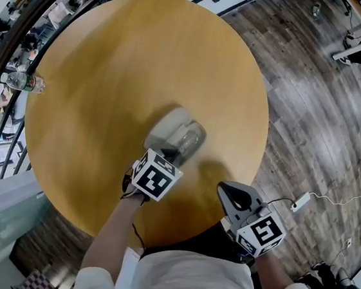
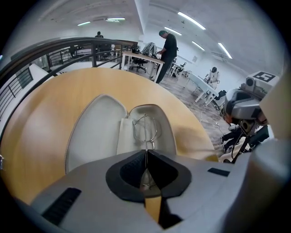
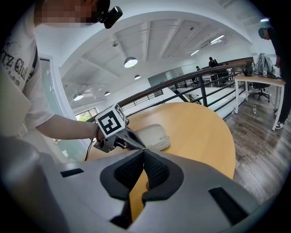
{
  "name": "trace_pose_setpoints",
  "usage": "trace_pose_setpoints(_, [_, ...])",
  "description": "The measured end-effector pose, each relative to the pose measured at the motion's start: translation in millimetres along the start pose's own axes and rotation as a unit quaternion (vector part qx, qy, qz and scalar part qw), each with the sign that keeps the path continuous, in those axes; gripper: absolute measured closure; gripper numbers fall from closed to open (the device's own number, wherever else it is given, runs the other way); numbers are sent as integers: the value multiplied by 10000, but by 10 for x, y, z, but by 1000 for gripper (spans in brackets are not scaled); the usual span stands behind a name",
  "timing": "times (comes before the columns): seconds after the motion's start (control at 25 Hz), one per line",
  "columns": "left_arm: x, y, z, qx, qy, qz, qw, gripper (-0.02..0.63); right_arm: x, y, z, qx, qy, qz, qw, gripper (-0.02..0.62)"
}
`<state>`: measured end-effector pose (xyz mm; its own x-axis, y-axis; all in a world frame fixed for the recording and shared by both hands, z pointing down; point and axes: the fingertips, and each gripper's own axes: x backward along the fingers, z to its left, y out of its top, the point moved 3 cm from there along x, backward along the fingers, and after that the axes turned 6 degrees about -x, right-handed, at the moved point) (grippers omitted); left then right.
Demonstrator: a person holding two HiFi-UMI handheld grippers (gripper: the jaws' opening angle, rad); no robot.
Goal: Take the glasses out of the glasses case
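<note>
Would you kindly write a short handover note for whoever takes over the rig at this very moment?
Left gripper: shut on the glasses, pinching their thin wire frame.
Right gripper: shut, empty, held at the near edge of the table, apart from the case.
Glasses case: lies open on the round table. The glasses sit over its right half. I cannot tell whether they have lifted off the lining.
Done: case open, glasses gripped.
Left: lift the glasses clear of the case, probably gently since the frame looks thin.
</note>
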<state>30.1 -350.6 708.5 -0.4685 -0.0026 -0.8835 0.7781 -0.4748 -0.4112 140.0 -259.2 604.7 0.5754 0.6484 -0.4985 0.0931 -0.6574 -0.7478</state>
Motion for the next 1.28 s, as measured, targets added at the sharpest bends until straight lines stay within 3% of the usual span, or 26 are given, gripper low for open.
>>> trace_pose_setpoints(0.36, [34,59,-5,49,34,-133,9999,575,18,12,-55,-62,4,-55,10000,571])
trace_pose_setpoints(0.72, [245,150,53,151,311,-479,9983,577,19,72,-23,33,71,-88,9999,571])
trace_pose_setpoints(1.08, [778,234,-106,238,593,-1117,9917,577,86,248,162,307,162,-229,9991,571])
trace_pose_setpoints(1.28, [1170,340,-235,332,857,-1760,9801,575,139,360,259,586,200,-291,9977,571])
